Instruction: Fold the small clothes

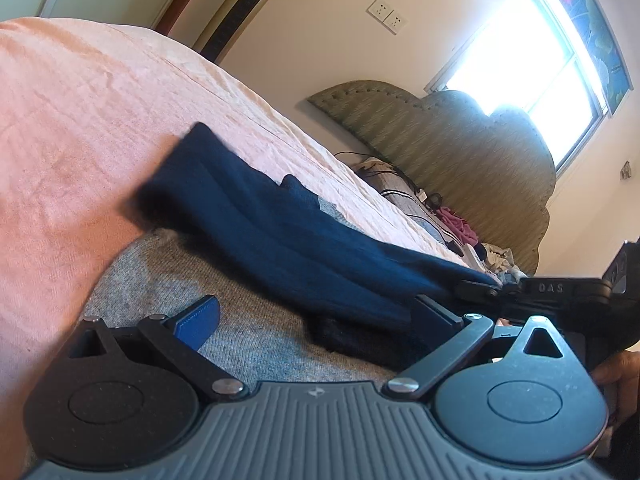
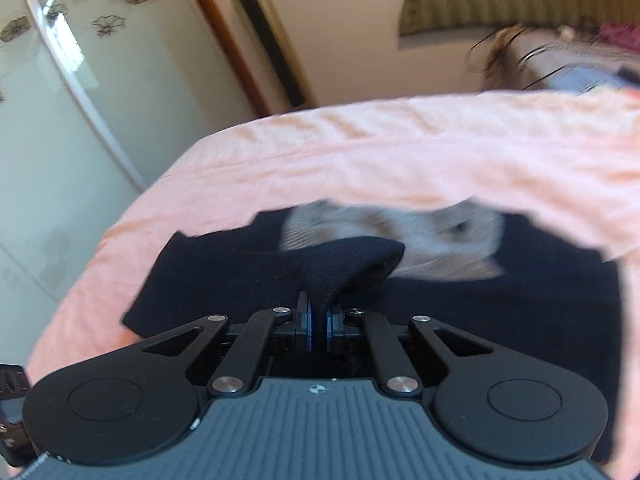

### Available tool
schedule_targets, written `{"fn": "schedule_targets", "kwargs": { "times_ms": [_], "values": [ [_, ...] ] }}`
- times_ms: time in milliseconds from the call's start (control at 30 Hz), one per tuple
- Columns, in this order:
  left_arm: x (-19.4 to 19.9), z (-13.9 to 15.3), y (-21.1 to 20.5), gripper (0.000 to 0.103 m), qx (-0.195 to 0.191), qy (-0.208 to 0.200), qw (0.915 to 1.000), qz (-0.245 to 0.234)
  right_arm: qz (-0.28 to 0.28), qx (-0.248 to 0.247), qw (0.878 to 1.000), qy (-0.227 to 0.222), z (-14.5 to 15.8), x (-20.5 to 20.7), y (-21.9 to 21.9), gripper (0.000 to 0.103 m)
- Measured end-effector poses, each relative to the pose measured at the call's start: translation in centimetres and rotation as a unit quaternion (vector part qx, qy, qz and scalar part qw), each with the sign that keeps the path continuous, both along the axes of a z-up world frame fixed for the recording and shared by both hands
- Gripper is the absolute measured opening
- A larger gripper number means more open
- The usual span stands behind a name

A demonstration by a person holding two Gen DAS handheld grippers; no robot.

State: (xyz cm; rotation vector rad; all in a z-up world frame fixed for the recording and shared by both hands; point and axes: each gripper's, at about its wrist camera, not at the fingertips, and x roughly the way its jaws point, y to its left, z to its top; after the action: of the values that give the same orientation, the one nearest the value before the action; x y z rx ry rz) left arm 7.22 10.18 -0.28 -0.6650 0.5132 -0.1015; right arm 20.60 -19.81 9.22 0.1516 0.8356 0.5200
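On the pink bedspread point(image 2: 360, 148), your items are as follows. Right gripper point(image 2: 319, 322): jaws pinched tight on a fold of the dark navy garment point(image 2: 240, 264), the cloth rising in a peak from between the blue pads. Left gripper point(image 1: 316, 320): jaws spread wide, gripping nothing; its blue left pad point(image 1: 198, 326) stands over grey knit fabric point(image 1: 240, 312), while the right finger sits against the navy cloth point(image 1: 280, 232), and you cannot tell whether it presses there. The garment lies spread on the bedspread, with a pale grey patch point(image 2: 400, 240) showing beyond the pinched fold. That patch is smeared by blur and its shape is hard to make out. In the left view the garment's near edge is hidden behind the gripper body. A person's hand point(image 1: 622, 376) is cut off at the right edge. Jumbled clothes and cables point(image 1: 460, 224) lie by the green headboard point(image 1: 460, 152), too small to sort.
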Motion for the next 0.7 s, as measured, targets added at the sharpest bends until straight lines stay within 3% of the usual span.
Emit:
{"fn": "schedule_targets", "kwargs": {
  "times_ms": [167, 433, 500, 533, 600, 700],
  "values": [
    [0.0, 0.1, -0.2, 0.102, 0.005, 0.001, 1.0, -0.001, -0.056, -0.026, 0.998, 0.023, -1.9, 1.3, -5.8, 0.013],
    [-0.1, 0.2, -0.5, 0.103, 0.017, 0.003, 0.9999, -0.001, -0.074, -0.015, 0.997, 0.023, -5.7, 0.8, -6.1, 0.013],
    [-0.1, 0.3, -0.6, 0.103, 0.021, 0.004, 0.9998, 0.0, -0.103, 0.001, 0.995, 0.01, -5.0, 0.0, -7.0, 0.045],
    [-0.1, 0.3, -0.7, 0.103, 0.023, 0.004, 0.9997, 0.0, -0.124, 0.005, 0.992, -0.012, -4.3, -1.1, -7.4, 0.052],
    [-0.1, 0.5, -1.0, 0.103, 0.03, 0.006, 0.9995, 0.001, -0.12, 0.027, 0.991, -0.058, -3.1, -4.6, -7.6, 0.055],
    [0.4, 0.8, -2.1, 0.103, 0.068, 0.02, 0.9975, 0.0, -0.072, 0.026, 0.995, -0.067, -3.2, -8.8, -6.0, 0.057]
  ]
}}
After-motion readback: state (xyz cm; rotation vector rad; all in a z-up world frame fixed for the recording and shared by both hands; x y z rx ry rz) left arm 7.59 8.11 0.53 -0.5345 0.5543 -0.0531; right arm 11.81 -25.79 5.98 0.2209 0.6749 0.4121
